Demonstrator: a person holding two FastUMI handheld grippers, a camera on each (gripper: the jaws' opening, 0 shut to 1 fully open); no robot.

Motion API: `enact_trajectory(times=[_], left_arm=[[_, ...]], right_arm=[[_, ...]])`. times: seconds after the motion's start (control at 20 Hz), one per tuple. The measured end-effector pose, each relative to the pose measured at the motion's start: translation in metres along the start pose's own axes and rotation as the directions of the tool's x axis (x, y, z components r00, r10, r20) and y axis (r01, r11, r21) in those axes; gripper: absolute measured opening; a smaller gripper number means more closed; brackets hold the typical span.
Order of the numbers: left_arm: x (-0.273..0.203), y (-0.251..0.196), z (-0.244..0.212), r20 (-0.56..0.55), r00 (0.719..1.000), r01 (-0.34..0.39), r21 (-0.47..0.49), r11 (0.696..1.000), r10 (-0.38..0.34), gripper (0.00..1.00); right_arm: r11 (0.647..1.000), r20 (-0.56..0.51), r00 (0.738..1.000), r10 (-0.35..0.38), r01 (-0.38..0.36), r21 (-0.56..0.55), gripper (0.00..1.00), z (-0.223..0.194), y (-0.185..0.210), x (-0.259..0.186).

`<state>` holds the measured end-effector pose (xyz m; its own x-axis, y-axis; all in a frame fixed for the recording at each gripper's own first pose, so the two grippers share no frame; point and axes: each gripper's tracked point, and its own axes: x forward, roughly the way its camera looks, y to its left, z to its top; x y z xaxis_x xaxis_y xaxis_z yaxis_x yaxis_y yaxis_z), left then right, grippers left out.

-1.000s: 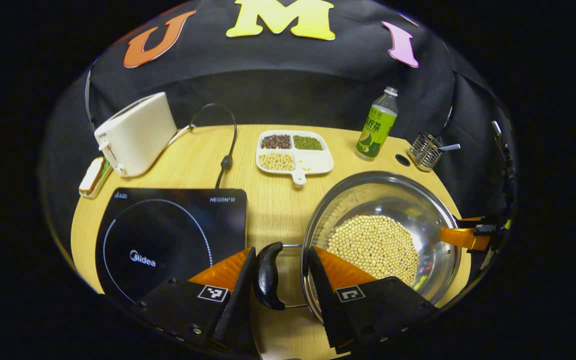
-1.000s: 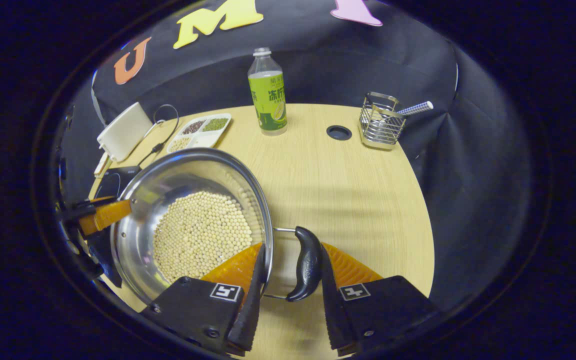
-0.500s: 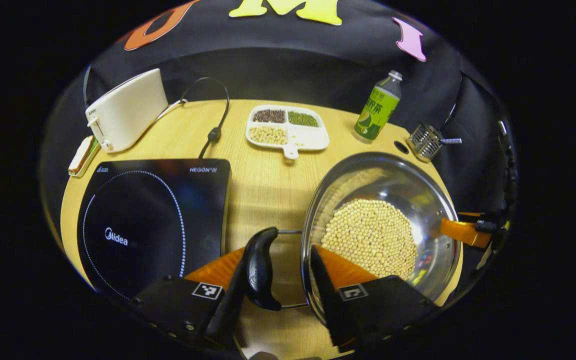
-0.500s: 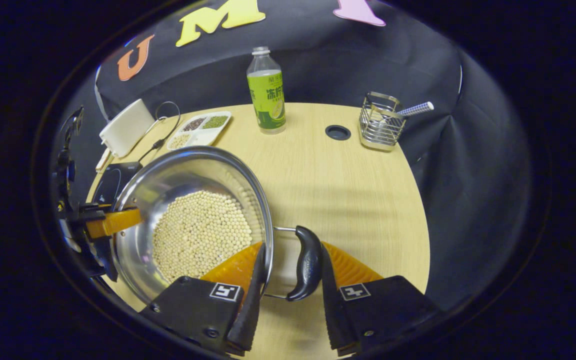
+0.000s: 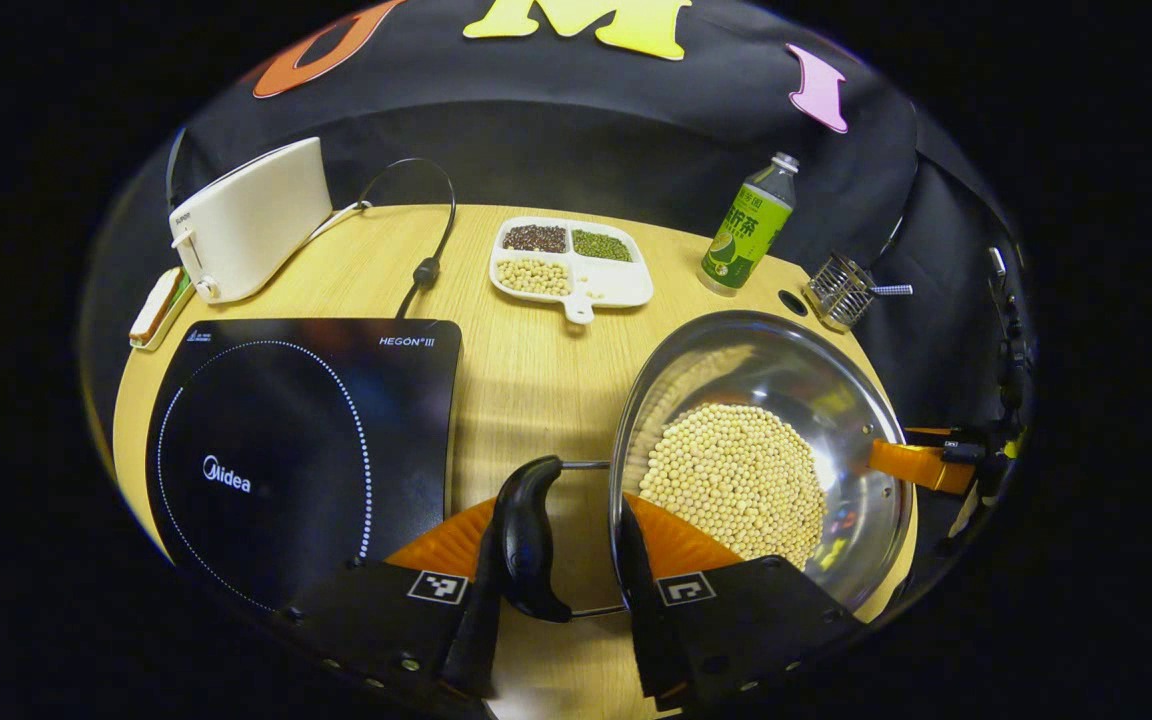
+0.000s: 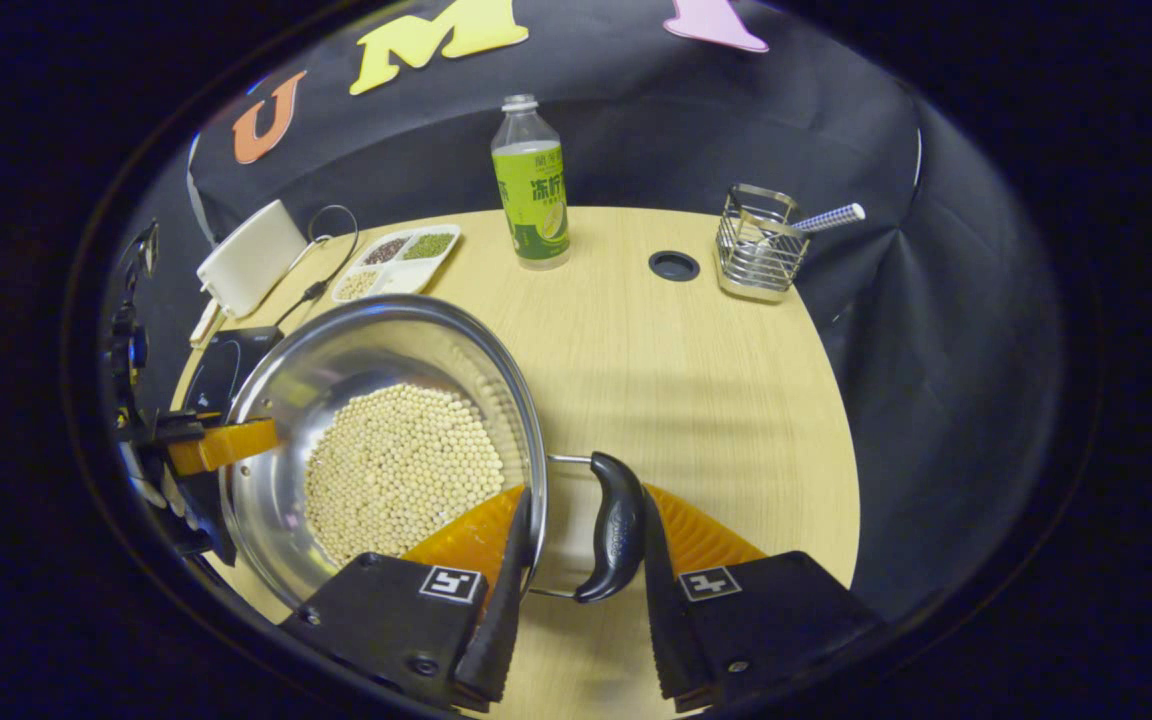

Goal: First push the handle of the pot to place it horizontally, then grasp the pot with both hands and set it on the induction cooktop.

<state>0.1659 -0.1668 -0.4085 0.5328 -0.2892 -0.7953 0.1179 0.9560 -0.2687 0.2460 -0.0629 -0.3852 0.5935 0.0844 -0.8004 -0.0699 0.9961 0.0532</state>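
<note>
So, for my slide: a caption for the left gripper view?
Left gripper closed around the pot handle, cooktop alongside.

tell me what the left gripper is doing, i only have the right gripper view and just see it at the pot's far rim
observer: the left gripper straddles the pot's other handle, one finger outside the handle and the other inside the rim.
operator: is it clamped
observer: cannot tell. The outer finger lies against the handle, but a gap shows between the handle and the inner finger.
operator: where's the cooktop, the pot hides most of it
observer: the induction cooktop lies flat on that gripper's left, with a strip of bare table between it and the pot.
</note>
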Motion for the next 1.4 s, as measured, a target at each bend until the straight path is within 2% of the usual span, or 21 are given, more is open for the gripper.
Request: enact_trajectory(times=[0.05,0.15,0.2,0.25,0.4,0.7,1.0,1.4], left_arm=[[-0.001,0.001,0.000,-0.002,1.000,-0.001,0.006,1.000,0.001,0.51],[-0.001,0.001,-0.002,-0.007,1.000,0.000,-0.003,1.000,0.000,0.51],[-0.001,0.001,-0.002,-0.011,1.000,0.002,-0.011,1.000,-0.002,0.41],[-0.006,0.001,0.001,0.004,1.000,0.000,-0.006,1.000,0.000,0.51],[-0.018,0.008,0.012,0.033,0.999,-0.007,0.018,1.000,0.006,0.51],[-0.048,0.032,0.028,0.065,0.998,-0.016,-0.002,1.000,0.016,0.51],[-0.091,0.085,0.040,0.090,0.995,-0.051,-0.014,0.999,0.052,0.51],[-0.132,0.178,0.034,0.091,0.990,-0.102,-0.034,0.994,0.105,0.51]], right_arm=[[1.000,-0.003,1.000,0.002,-0.002,0.001,0.56,-0.001,0.001,-0.001],[1.000,0.004,1.000,0.006,-0.006,0.002,0.56,-0.001,0.003,-0.001],[1.000,0.006,1.000,0.009,-0.009,0.004,0.56,-0.002,0.004,-0.001],[1.000,0.020,1.000,0.013,-0.013,0.013,0.56,0.000,0.005,-0.004],[1.000,0.043,0.999,0.013,-0.013,-0.012,0.55,0.008,0.012,-0.014],[0.999,0.070,0.997,0.026,-0.024,-0.035,0.56,0.028,0.046,-0.035],[0.997,0.070,0.995,0.071,-0.068,-0.043,0.56,0.034,0.116,-0.049],[0.991,0.058,0.991,0.121,-0.118,-0.060,0.55,0.031,0.219,-0.052]])
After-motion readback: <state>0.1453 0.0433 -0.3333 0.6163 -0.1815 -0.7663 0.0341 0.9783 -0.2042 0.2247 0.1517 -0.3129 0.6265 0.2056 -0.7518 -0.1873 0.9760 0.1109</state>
